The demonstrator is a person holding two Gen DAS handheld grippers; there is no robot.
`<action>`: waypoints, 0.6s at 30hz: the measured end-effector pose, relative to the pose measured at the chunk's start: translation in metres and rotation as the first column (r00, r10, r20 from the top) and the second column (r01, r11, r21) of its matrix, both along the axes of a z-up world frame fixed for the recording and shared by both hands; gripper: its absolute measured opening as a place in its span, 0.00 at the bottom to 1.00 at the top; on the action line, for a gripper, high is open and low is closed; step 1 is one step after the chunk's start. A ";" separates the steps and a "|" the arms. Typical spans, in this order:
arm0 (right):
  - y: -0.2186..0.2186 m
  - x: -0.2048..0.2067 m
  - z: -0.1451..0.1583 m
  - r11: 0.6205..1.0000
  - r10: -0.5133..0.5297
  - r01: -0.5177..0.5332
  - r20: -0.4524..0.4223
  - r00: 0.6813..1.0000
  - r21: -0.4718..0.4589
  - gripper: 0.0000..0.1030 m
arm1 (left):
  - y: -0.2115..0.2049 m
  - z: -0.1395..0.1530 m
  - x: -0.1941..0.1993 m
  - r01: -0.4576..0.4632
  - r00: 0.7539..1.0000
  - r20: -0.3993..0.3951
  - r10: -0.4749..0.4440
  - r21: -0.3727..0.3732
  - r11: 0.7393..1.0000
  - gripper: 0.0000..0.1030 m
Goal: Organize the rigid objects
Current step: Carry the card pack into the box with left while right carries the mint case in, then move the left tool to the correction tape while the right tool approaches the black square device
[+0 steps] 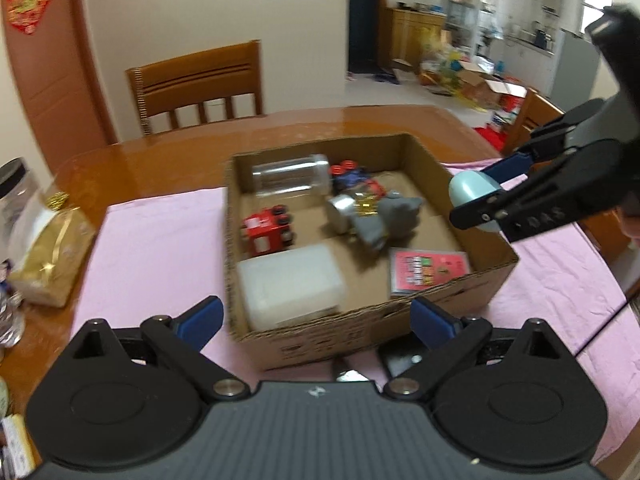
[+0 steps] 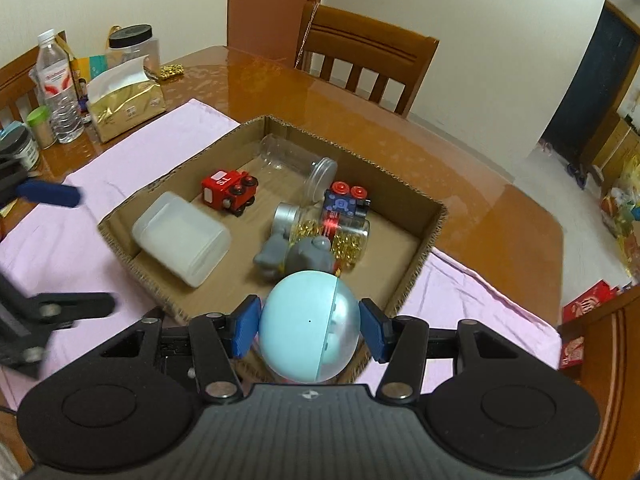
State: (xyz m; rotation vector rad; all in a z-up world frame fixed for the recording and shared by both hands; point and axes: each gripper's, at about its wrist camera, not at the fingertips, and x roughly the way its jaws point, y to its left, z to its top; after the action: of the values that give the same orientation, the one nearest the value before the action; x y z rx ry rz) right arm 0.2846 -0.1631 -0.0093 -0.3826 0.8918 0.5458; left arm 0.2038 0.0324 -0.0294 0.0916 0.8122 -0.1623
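**Right claw grips ball over box**

Right claw clenched on ball, pads on both its sides. Ball: pale blue half, clear half, seam running away from the claw, tilted right. Box just ahead and below, holding red train, jar, white tub. Left claw spread wide, holds nothing; box rim between its fingers, on the counter.
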 end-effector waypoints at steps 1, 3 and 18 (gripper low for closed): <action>0.002 0.006 -0.004 1.000 -0.005 0.005 -0.006 1.000 0.001 0.57 | 0.004 0.001 -0.001 -0.014 1.000 0.002 0.014 0.001 1.000 0.96; 0.005 0.018 -0.013 1.000 -0.011 0.011 -0.025 1.000 -0.009 0.57 | 0.010 0.002 -0.004 -0.038 0.999 0.001 0.038 0.000 0.999 0.96; 0.009 0.033 -0.028 0.997 -0.066 0.067 0.031 0.997 -0.028 0.98 | 0.028 -0.009 -0.010 -0.113 0.993 -0.032 0.114 0.035 0.993 0.97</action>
State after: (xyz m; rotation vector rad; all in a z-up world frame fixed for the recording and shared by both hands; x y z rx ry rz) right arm 0.3175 -0.1539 -0.0369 -0.3849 0.8816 0.4654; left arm 0.1940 0.0603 -0.0381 0.0741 0.8520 -0.0429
